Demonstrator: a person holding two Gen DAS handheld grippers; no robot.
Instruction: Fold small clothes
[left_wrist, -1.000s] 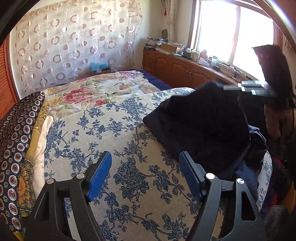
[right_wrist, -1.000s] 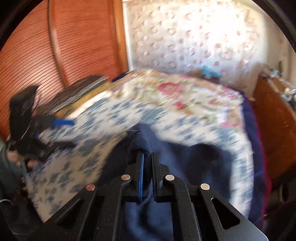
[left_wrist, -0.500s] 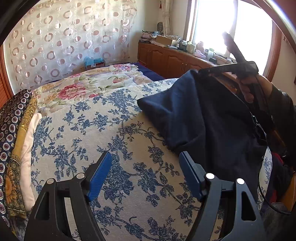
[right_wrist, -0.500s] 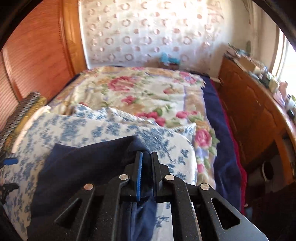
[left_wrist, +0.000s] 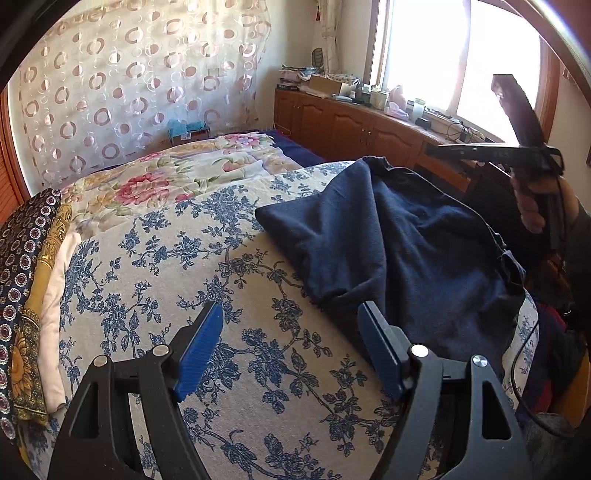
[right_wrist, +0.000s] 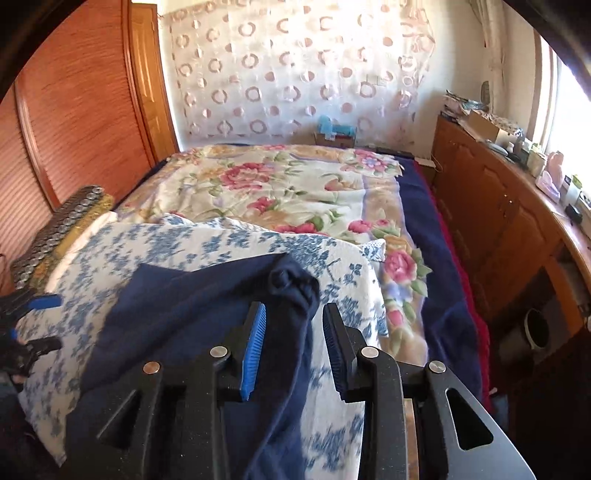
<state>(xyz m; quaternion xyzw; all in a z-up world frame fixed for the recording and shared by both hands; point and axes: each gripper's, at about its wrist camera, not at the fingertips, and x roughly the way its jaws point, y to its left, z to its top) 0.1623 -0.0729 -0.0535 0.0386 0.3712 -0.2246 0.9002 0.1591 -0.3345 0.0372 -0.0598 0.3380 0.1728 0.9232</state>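
Blue-floral blanket (left_wrist: 207, 266) covers bed; navy garment (left_wrist: 388, 251) lies on it.

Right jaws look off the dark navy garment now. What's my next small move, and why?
Probably back the right gripper off. Its jaws have just been opening, and a strip of the dark navy fabric garment lies loose between them, folded over on the blue-flowered cover. The open left gripper waits at the garment's near edge.

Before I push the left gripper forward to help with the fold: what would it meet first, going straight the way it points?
Probably the blue-flowered bedcover, bare between its open jaws. The navy garment lies just to the right, though depth is unclear.
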